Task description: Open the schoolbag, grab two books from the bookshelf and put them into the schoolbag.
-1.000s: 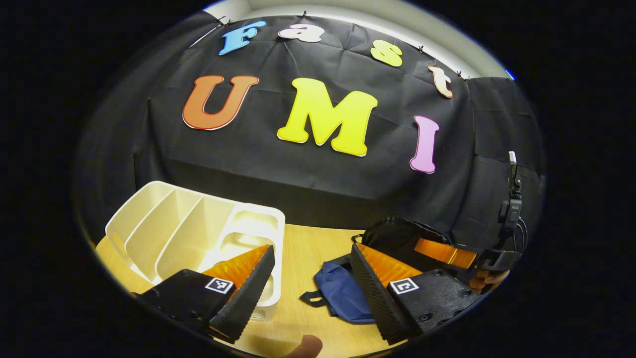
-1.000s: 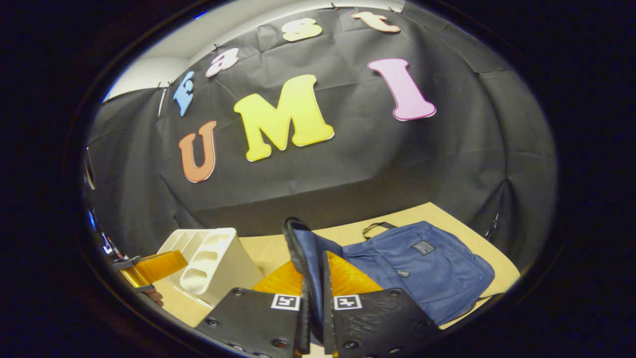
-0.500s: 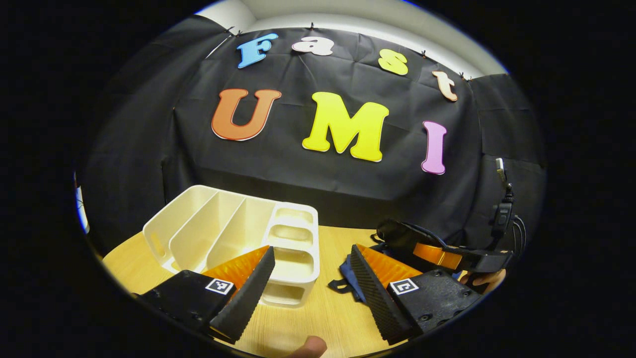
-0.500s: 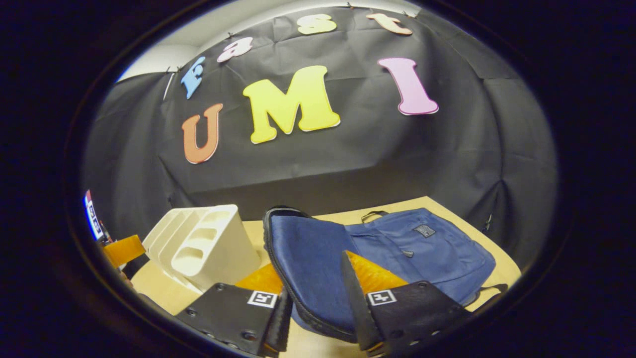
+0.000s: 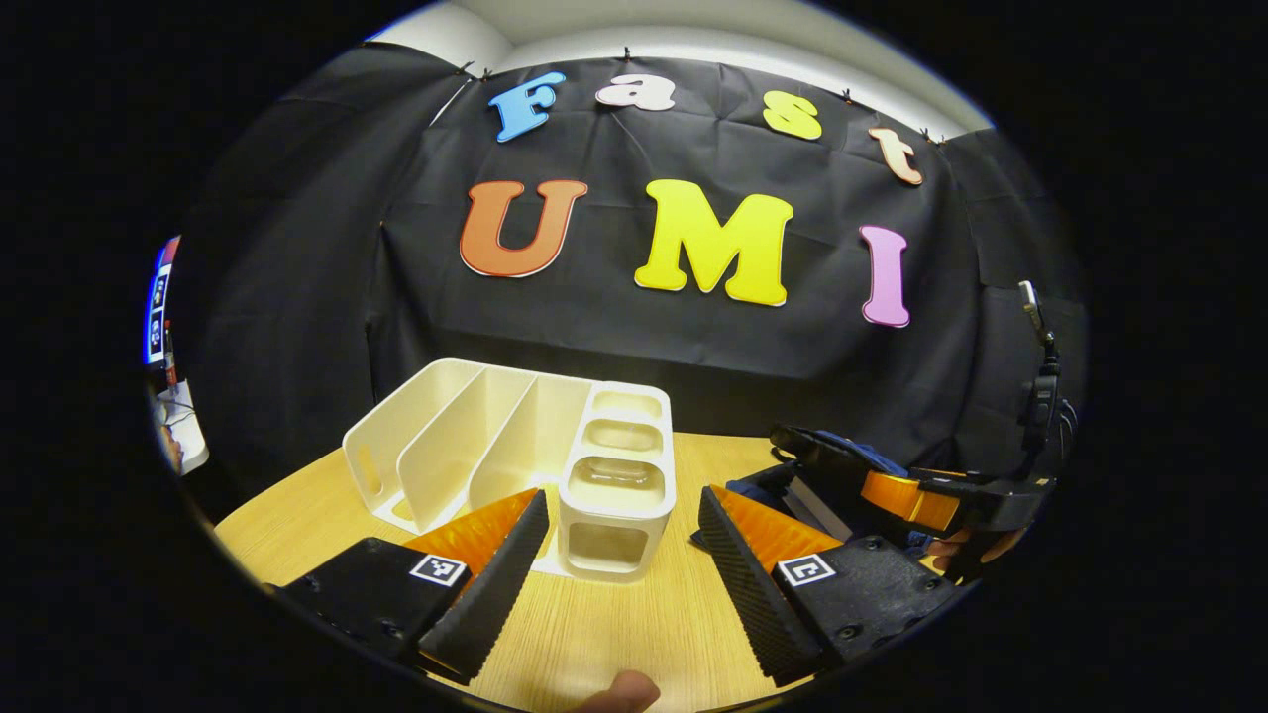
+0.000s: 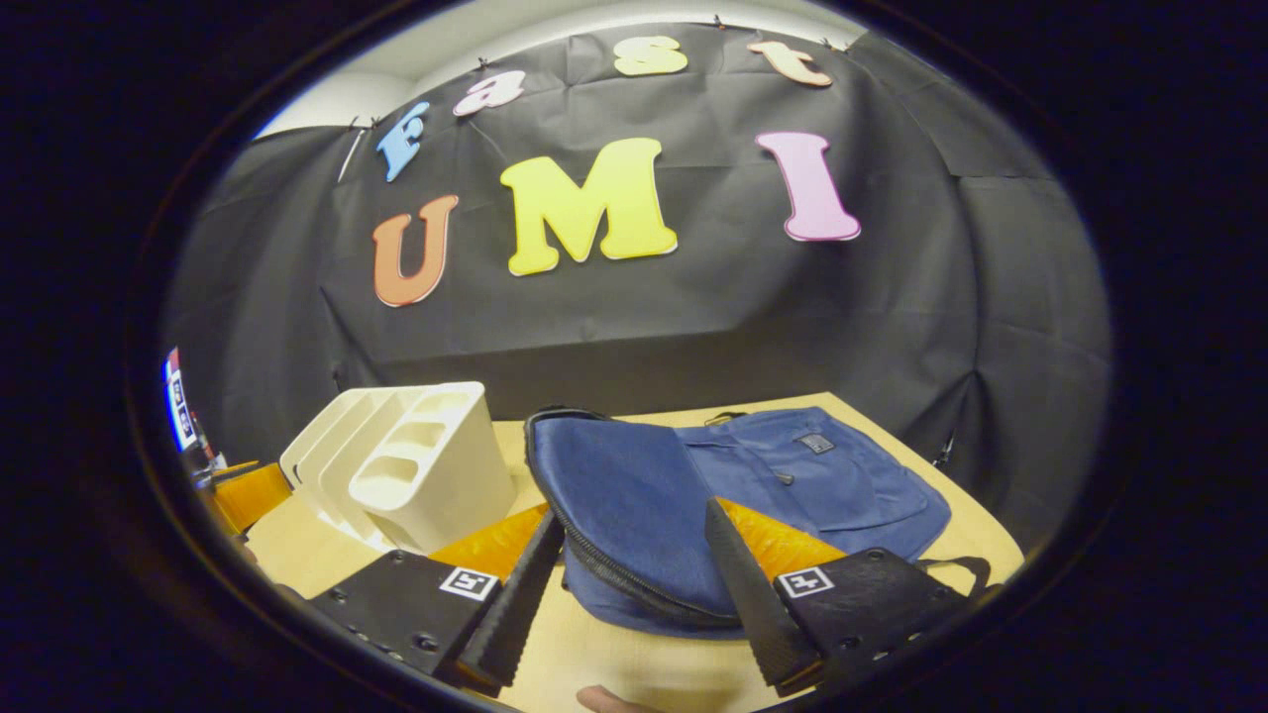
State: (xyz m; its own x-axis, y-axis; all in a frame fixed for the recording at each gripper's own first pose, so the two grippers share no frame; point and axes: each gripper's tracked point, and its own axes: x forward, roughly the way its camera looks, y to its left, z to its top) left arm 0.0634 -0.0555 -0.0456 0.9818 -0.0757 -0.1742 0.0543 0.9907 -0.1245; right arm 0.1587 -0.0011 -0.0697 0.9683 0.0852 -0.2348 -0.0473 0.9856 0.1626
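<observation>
A white bookshelf (image 5: 555, 446) with upright dividers and a stack of small cubbies stands on the wooden table straight ahead in the left gripper view; the slots that face me look bare. My left gripper (image 5: 622, 500) is open just in front of it, holding nothing. The blue schoolbag (image 6: 812, 475) lies flat on the table in the right gripper view, its zip-edged flap (image 6: 614, 505) folded toward me. My right gripper (image 6: 634, 515) is open, its fingers apart on either side of the flap's edge. The bookshelf (image 6: 416, 465) stands left of the bag. The right gripper (image 5: 926, 495) hovers over the schoolbag (image 5: 842, 456).
The wooden table (image 5: 614, 634) runs back to the black cloth wall. A hand (image 5: 966, 550) holds the right gripper at the right edge of the left gripper view. The left gripper (image 6: 243, 490) shows at the far left of the right gripper view.
My right gripper has opened and let go of the bag's flap, which dropped from upright to lying down. My left gripper swung so the bookshelf now sits straight ahead.
</observation>
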